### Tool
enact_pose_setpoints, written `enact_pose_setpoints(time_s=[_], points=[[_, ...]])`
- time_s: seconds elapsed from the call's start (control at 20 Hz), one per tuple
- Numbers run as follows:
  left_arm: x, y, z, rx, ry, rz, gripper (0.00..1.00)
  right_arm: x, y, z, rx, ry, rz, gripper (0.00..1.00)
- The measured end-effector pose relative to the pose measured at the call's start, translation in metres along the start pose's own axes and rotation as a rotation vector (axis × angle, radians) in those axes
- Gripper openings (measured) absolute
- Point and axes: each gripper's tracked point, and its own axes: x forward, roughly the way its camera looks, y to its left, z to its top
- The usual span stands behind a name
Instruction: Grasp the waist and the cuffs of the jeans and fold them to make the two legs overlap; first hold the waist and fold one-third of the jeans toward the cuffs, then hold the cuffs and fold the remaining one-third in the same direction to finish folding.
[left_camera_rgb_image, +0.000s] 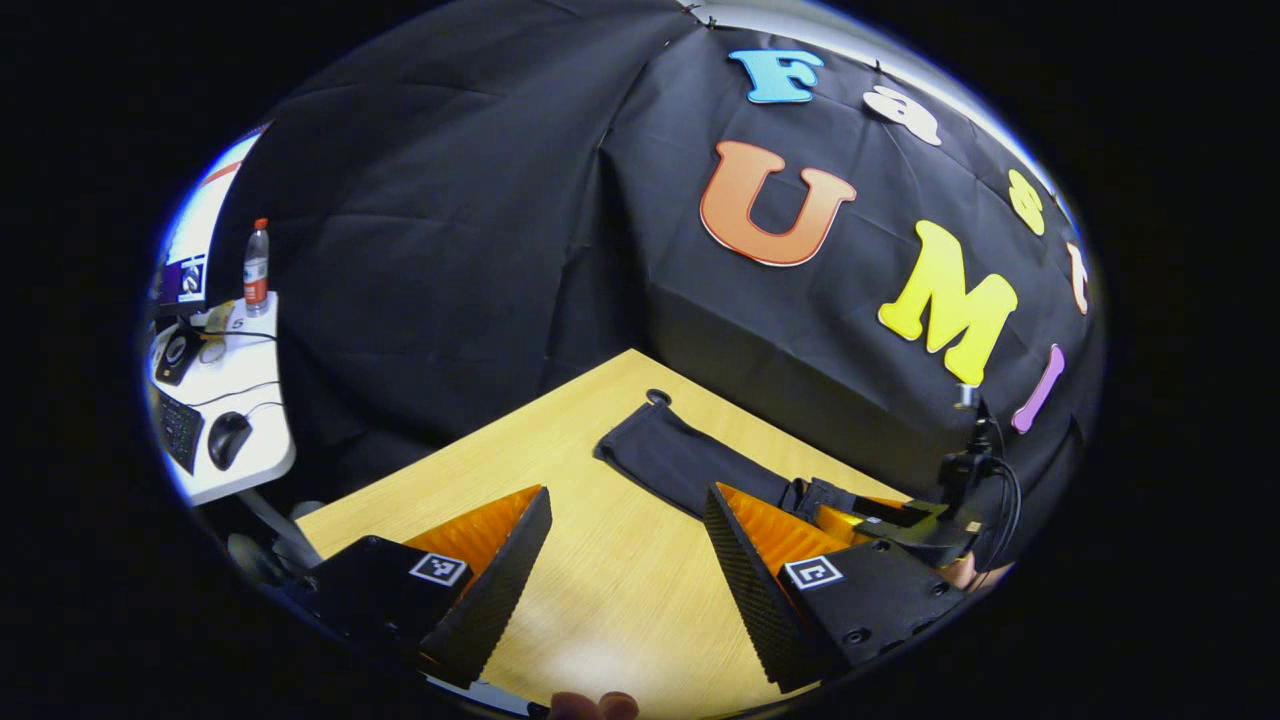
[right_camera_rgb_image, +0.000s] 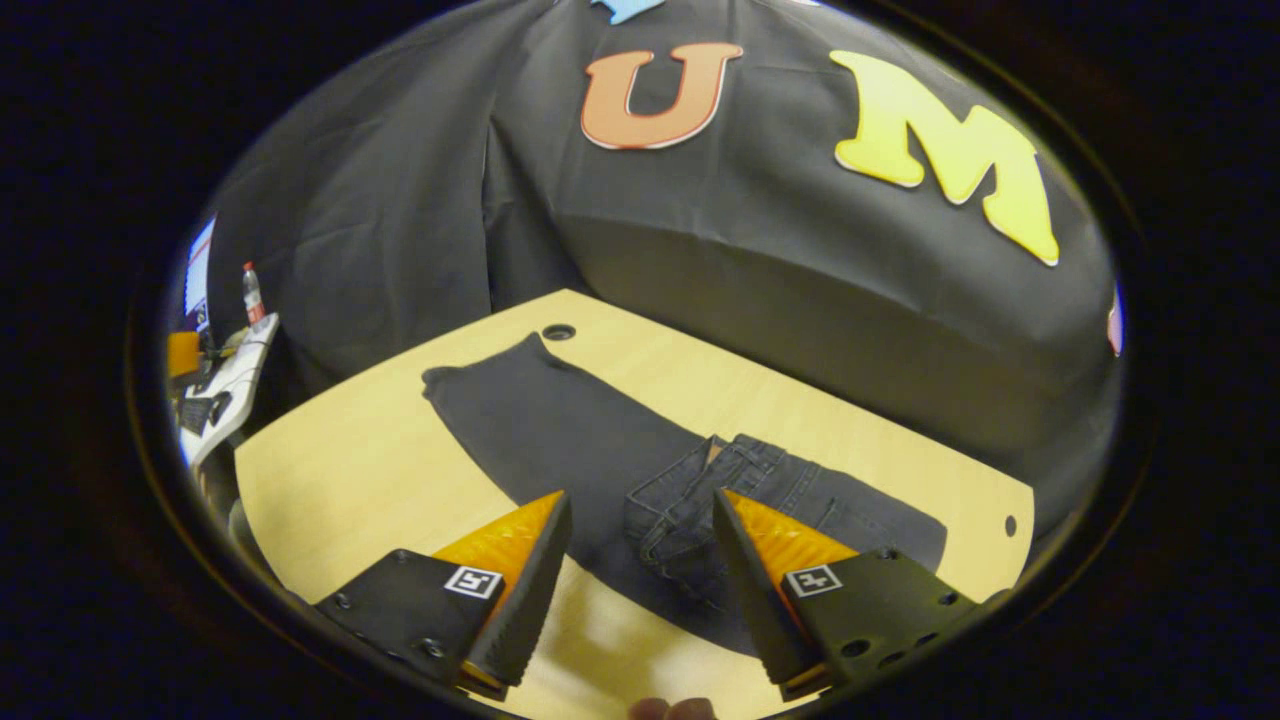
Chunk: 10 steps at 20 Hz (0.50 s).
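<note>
Here I hold both grippers spread wide above the table (right_camera_rgb_image: 330, 450).
The jeans (right_camera_rgb_image: 560, 440) lie flat there, waist folded over; right gripper (right_camera_rgb_image: 640, 585) hovers over the waist, left gripper (left_camera_rgb_image: 625, 575) over bare wood.

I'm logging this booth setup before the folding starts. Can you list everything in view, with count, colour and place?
jeans: one, dark, flat on the table, waist end near the right tool.
table: one, light wood, with a round hole at its far edge.
side desk: one, white, far left.
bottle: one, clear with red label, on the side desk.
mouse: one, black, on the side desk.
keyboard: one, black, beside the mouse.
left tool: one, open, over bare table.
right tool: one, open, over the waist.
</note>
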Motion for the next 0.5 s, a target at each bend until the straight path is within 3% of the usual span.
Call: enact_pose_setpoints(time_s=[0.2,0.35,0.4,0.5], points=[[0.045,-0.004,-0.010,-0.147,0.061,-0.073,0.99,-0.076,-0.019,0.027,-0.016,-0.080,-0.011,0.90],[0.087,-0.006,-0.016,-0.366,0.118,-0.146,0.99,-0.125,-0.040,0.032,-0.023,-0.102,-0.047,0.97],[0.102,-0.010,-0.017,-0.448,0.136,-0.168,0.99,-0.137,-0.048,0.032,-0.022,-0.107,-0.061,0.94],[0.134,-0.003,-0.026,-0.577,0.171,-0.170,0.99,-0.156,-0.063,0.026,-0.002,-0.101,-0.092,0.96]])
